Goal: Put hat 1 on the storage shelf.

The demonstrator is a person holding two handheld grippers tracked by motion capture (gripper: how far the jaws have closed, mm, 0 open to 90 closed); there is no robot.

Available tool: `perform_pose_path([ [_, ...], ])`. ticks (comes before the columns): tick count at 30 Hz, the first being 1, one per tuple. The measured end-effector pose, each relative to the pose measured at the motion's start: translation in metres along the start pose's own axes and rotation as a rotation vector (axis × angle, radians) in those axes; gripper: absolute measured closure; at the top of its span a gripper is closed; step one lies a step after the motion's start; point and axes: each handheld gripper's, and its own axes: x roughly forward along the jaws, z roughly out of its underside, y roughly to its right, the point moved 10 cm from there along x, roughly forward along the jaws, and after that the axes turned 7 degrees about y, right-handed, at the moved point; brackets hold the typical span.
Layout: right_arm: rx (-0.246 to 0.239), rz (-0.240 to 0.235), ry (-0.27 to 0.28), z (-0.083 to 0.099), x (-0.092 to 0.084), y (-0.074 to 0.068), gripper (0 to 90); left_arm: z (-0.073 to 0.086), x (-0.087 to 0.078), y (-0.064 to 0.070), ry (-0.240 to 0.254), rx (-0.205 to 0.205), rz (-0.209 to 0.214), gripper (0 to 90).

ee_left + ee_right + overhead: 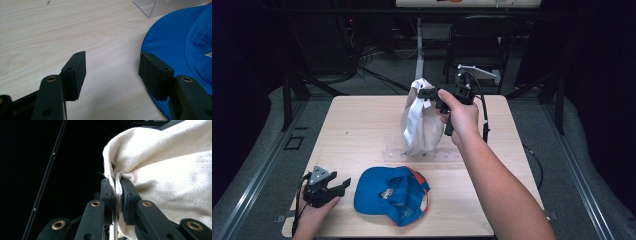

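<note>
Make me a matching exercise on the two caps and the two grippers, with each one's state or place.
Things:
1. white cap
2. blue cap
3. left gripper
4. right gripper

States:
A. open, low over the table
B. lying flat near the front edge
C. shut on cloth
D. held up over the clear stand

Pairs: 1-D, 2-B, 3-A, 4-C

Pretty dim room, honestly. Light wood worktop [362, 125] sits on grey carpet [262, 150], a black chair [482, 40] behind it, cables [372, 60] tangled on the floor, dark everywhere else.
</note>
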Motion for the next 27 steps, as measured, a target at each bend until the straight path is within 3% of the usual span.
perform_pose_path([
  [5, 0.011, -0.001, 0.003, 0.000, 0.004, 0.003, 81.8, -0.001, -0.001, 0.001, -0.003, 0.000, 0.003, 39.6],
  [8, 0.011, 0.003, 0.008, -0.001, 0.008, 0.003, 81.8, -0.005, -0.001, 0.003, 0.022, -0.005, 0.007, 39.8],
  [15, 0.015, -0.003, 0.001, 0.002, 0.018, 0.000, 81.7, -0.022, -0.006, 0.020, 0.056, 0.003, 0.045, 43.1],
  [16, 0.007, -0.002, 0.002, 0.003, 0.019, 0.000, 81.7, -0.031, -0.007, 0.032, 0.072, 0.014, 0.079, 43.1],
  [17, 0.006, -0.001, -0.002, 0.004, 0.019, -0.001, 81.7, -0.031, -0.007, 0.032, 0.072, 0.014, 0.079, 43.0],
  [18, 0.003, 0.001, -0.001, 0.004, 0.020, -0.002, 81.7, -0.040, -0.007, 0.044, 0.079, 0.045, 0.096, 42.6],
  [19, 0.001, 0.001, 0.000, 0.004, 0.019, -0.002, 81.7, -0.040, -0.007, 0.044, 0.079, 0.045, 0.096, 42.1],
  [20, 0.001, 0.001, 0.003, 0.003, 0.019, -0.003, 81.7, -0.054, -0.005, 0.057, 0.102, 0.072, 0.116, 42.2],
  [21, 0.001, 0.003, 0.003, 0.003, 0.019, -0.003, 81.7, -0.054, -0.005, 0.057, 0.102, 0.072, 0.116, 42.2],
  [23, -0.005, 0.006, -0.001, 0.004, 0.018, -0.003, 81.7, -0.074, 0.001, 0.077, 0.125, 0.090, 0.153, 42.3],
  [26, -0.007, 0.006, -0.003, 0.004, 0.017, -0.003, 81.7, -0.089, 0.010, 0.098, 0.138, 0.112, 0.174, 42.8],
  [27, -0.007, 0.006, -0.003, 0.004, 0.017, -0.003, 81.7, -0.089, 0.010, 0.098, 0.138, 0.112, 0.174, 43.2],
])
